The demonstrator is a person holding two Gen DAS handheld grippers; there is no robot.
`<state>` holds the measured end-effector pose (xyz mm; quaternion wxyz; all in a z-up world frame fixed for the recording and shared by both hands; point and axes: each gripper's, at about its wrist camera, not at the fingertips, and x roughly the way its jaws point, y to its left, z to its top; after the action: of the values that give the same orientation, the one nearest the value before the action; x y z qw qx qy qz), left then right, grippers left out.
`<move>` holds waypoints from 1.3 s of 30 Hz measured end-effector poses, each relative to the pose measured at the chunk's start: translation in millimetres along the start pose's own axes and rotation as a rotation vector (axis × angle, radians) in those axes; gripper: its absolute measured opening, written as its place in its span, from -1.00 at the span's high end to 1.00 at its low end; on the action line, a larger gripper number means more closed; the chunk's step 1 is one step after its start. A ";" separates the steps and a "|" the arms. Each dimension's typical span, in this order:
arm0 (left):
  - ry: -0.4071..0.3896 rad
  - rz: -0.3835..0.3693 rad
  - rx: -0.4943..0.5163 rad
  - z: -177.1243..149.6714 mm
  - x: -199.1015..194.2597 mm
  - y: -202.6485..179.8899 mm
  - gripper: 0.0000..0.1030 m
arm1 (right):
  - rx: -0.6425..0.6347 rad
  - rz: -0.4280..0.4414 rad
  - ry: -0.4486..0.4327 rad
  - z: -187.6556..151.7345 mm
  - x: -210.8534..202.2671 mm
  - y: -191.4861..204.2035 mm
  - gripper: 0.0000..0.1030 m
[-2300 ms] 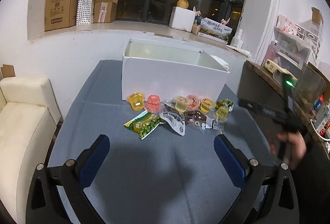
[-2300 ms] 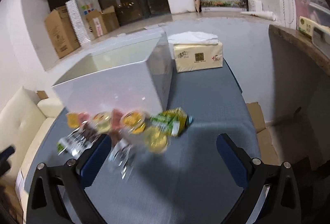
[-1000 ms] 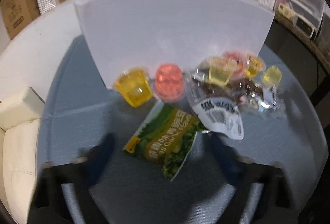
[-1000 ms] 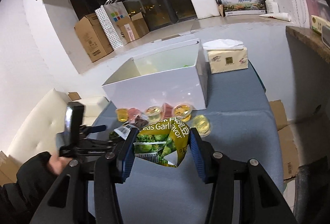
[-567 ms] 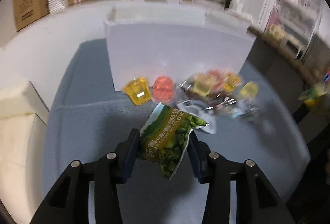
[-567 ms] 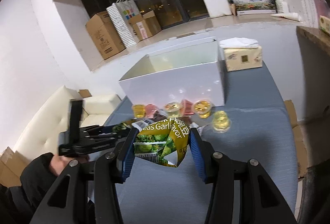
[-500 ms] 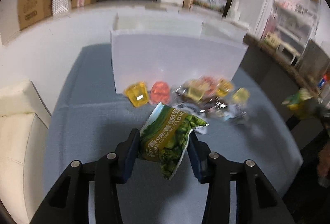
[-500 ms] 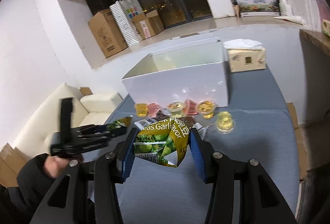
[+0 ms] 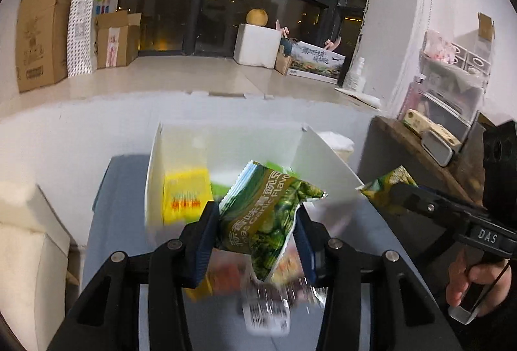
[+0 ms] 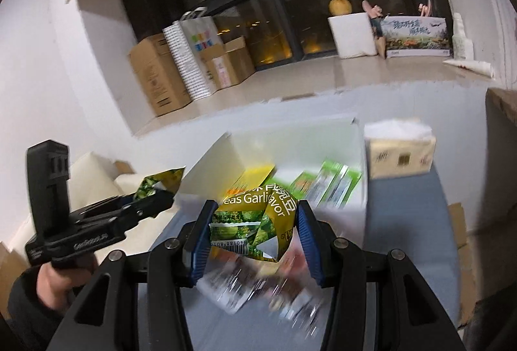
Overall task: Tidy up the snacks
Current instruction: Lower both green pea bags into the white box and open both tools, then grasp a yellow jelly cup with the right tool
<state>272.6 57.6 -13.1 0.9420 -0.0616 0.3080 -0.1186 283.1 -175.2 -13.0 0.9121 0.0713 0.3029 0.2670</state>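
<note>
My left gripper (image 9: 255,215) is shut on a green pea packet (image 9: 268,221), held in the air in front of the open white box (image 9: 326,154). My right gripper (image 10: 255,212) is shut on a second, crumpled green pea packet (image 10: 252,221), also raised before the white box (image 10: 219,157). Each view shows the other gripper from the side with its packet, the right gripper (image 9: 407,192) at the right and the left gripper (image 10: 152,202) at the left. Below, blurred jelly cups and foil packets (image 9: 268,305) lie on the blue table.
Inside the box lie a yellow packet (image 9: 184,189) and green packets (image 10: 329,183). A tissue pack (image 10: 400,154) stands right of the box. A cream sofa (image 9: 22,238) is at the left and a dark side table (image 9: 420,150) at the right.
My left gripper closed on the green packet on the table and lifted it. Both grippers rose towards the box, so its inside now shows.
</note>
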 end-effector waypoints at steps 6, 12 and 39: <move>0.024 0.043 0.028 28.7 47.4 -2.4 0.02 | 0.019 -0.060 0.032 31.4 46.4 -21.8 -0.03; 0.042 0.134 0.030 29.2 67.7 4.9 -1.00 | 0.072 -0.079 0.031 33.5 60.9 -41.4 -0.90; 0.062 0.043 -0.062 -121.8 -59.2 -25.1 -1.00 | -0.013 -0.111 0.101 -115.7 -45.0 -26.7 -1.00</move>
<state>149.2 43.6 -72.6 0.9320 -0.0803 0.3416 -0.0905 196.2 -225.3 -90.9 0.9095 0.0351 0.3502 0.2210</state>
